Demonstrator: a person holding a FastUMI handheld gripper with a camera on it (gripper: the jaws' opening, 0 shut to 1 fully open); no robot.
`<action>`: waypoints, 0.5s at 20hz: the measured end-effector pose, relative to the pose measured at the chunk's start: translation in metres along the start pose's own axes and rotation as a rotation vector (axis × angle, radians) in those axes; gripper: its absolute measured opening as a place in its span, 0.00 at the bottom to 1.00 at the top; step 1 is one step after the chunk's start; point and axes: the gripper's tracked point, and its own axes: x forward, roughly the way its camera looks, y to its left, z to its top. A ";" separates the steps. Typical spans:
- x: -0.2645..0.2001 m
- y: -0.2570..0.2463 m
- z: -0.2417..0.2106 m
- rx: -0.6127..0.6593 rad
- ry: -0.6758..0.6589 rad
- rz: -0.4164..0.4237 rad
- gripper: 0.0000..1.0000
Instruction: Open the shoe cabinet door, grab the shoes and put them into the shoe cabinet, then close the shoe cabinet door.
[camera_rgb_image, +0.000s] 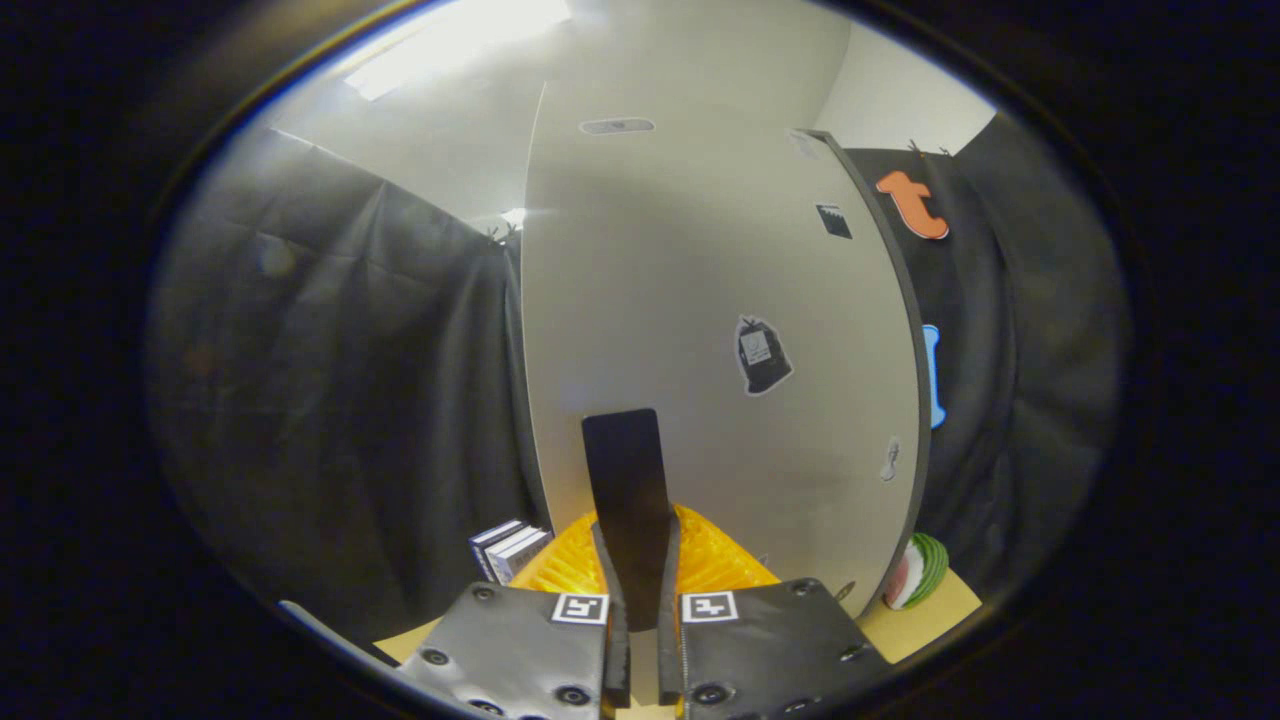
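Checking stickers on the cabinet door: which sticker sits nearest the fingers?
The small pale sticker low by the door's right edge; the dark bag-shaped sticker is higher. The fingers look closed together.

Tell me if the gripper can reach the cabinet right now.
Probably yes: the cabinet stands just beyond the gripper, nothing between. But its fingers look shut on a black strip, so they are not free to grip.

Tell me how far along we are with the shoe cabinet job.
Done: nothing I can confirm; the white cabinet panel ahead shows no opening. In hand: the tool has its fingers together over an orange ribbed thing, possibly a shoe; whether they grip it, I cannot tell. Left: probably opening the door, stowing the shoes, then closing.
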 end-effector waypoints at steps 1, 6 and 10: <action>-0.005 -0.003 0.001 0.003 0.000 0.005 0.12; -0.029 -0.021 0.006 0.011 -0.002 0.014 0.12; -0.045 -0.035 0.010 0.013 -0.008 0.011 0.12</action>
